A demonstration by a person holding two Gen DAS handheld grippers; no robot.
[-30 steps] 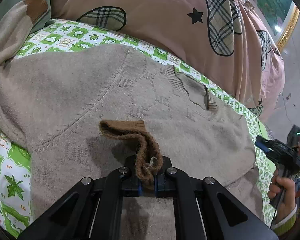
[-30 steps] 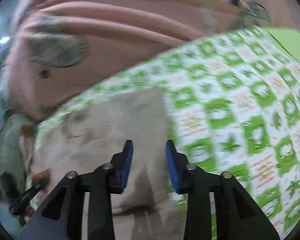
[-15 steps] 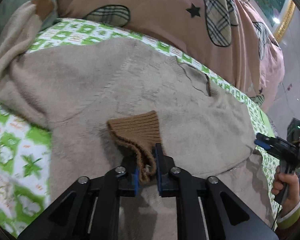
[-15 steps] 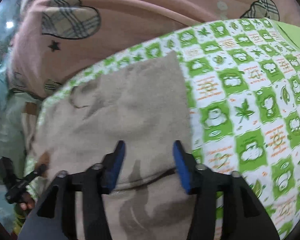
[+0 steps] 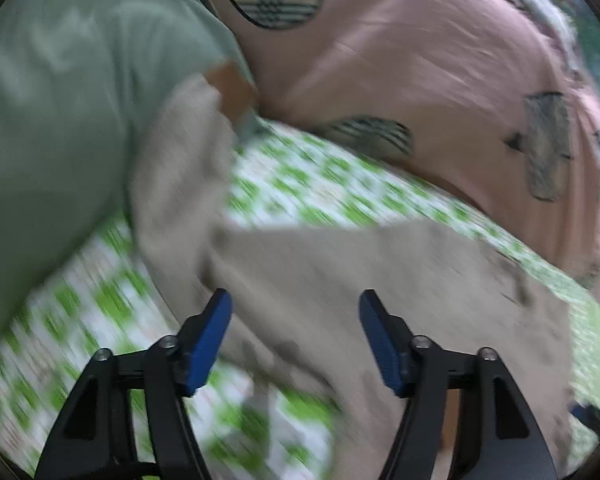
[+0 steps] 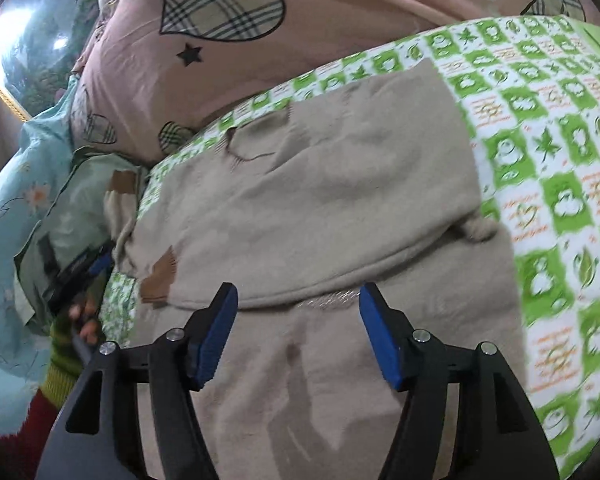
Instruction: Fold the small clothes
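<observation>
Both spread: left gripper (image 5: 295, 312), right gripper (image 6: 298, 306), above beige sweater (image 6: 320, 200).

Green-checked sheet (image 6: 548, 128) at right, pink plaid-heart quilt (image 6: 228, 64) across top, pale floral bedding (image 6: 16, 184) at left

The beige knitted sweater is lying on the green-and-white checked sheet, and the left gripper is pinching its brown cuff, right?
Not quite. The beige knitted sweater lies on the green-and-white checked sheet, but the left gripper is open and holds nothing, as the left wrist view shows.
</observation>
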